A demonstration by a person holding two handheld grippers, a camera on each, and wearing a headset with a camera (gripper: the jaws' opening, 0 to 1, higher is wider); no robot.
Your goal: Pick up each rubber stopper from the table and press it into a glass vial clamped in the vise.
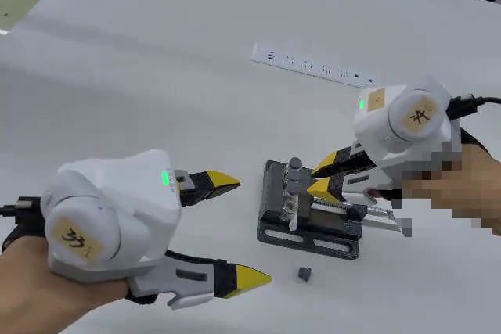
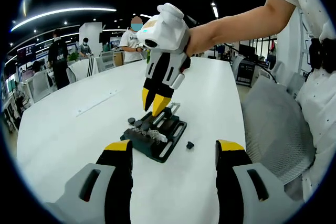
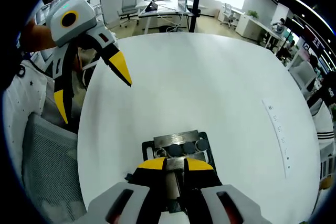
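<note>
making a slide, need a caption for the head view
Right claw at the vise, left claw open, one stopper loose on the table.

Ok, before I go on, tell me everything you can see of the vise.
The vise is small, of dark metal, with a slotted base flange, and sits flat on the white table. A short row of glass vials, several capped with grey stoppers, stands upright in its clamp. Its silver screw sticks out under the right gripper, which hovers over that end; contact is unclear. A loose stopper lies apart beside the base.
</note>
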